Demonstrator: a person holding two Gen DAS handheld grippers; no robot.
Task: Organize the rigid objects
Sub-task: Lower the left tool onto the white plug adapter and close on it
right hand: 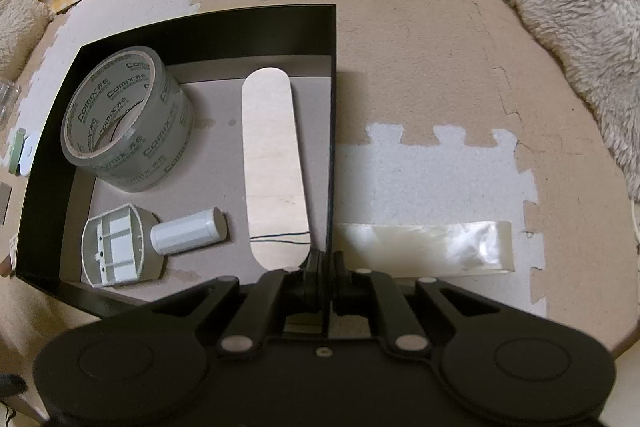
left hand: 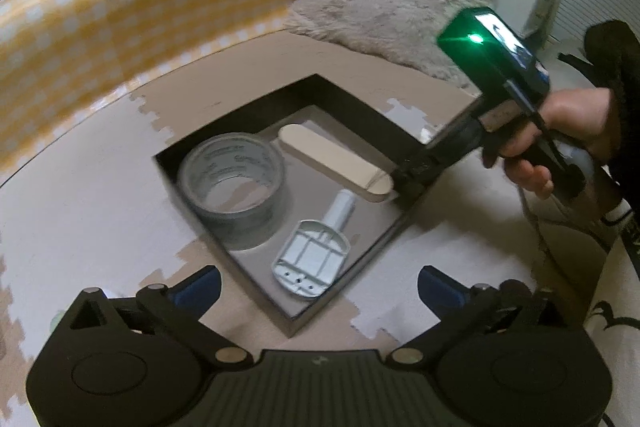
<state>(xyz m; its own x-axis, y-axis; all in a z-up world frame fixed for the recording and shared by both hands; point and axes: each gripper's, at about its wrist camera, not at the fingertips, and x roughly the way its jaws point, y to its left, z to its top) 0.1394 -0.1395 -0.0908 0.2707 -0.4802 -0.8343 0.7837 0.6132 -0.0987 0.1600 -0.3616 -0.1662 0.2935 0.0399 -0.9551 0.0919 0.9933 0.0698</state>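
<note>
Black shallow box (right hand: 48,163) on foam puzzle-mat floor (right hand: 420,67). Inside box: grey tape roll (right hand: 124,119) at one corner, white plastic part (right hand: 148,243) beside it, flat wooden stick (right hand: 274,163) along one wall. Right gripper (right hand: 326,267) pinched narrow on that box wall, near stick end. Left gripper (left hand: 318,287) spread wide, holding nothing, hovering above box. Clear tape strip (right hand: 424,247) lies on floor just outside box.

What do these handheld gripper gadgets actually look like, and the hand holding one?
The left gripper is matte black plastic with blue fingertip pads, round pivot discs, silver rivets and a ribbed centre plate. The right gripper has a black pistol-style handle, a box on top glowing green, and a thin dark cable. The bare right hand emerges from a black sleeve.
</note>
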